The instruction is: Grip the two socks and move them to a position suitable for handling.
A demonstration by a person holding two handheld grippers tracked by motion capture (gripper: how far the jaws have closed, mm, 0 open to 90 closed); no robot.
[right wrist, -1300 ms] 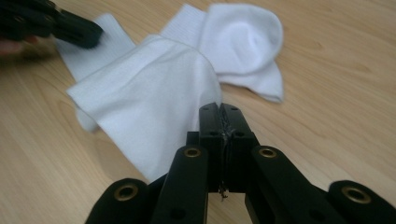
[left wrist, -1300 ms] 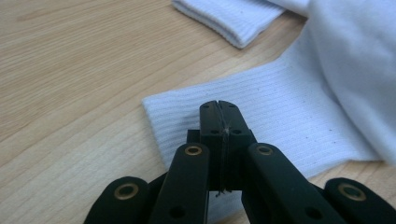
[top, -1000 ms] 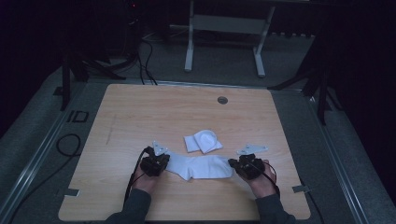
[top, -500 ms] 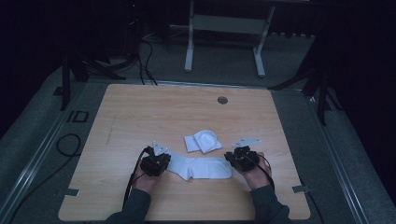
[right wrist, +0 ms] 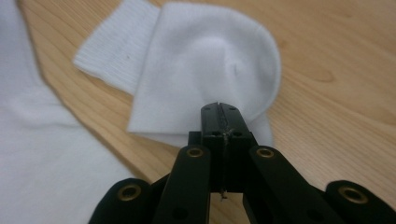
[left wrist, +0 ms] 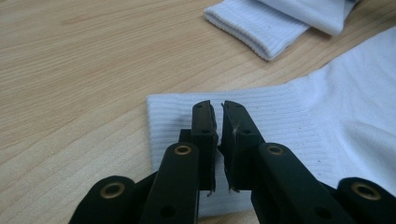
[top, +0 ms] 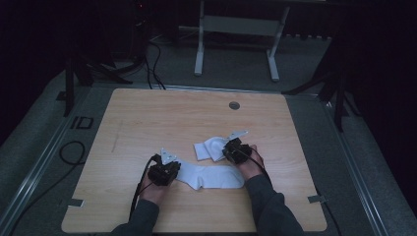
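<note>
A white sock [top: 211,177] lies flat near the table's front edge. A second white sock [top: 206,147], folded over, sits just behind it. My left gripper [top: 173,173] rests at the flat sock's left end. In the left gripper view its jaws [left wrist: 217,105] hover over the ribbed cuff [left wrist: 177,116]; they have just been opening and stand a slit apart with nothing between them. My right gripper [top: 228,151] is at the folded sock's right side. Its jaws [right wrist: 218,106] have just been closing and are shut at the edge of the folded sock [right wrist: 201,56], with no cloth seen between them.
The wooden table [top: 147,123] has a round grommet [top: 234,105] near its far edge. Cables [top: 69,152] lie on the floor at the left, and a metal stand [top: 236,29] is beyond the table.
My right gripper has moved from the flat sock's right end up and leftward to the folded sock. The left gripper has stayed in place.
</note>
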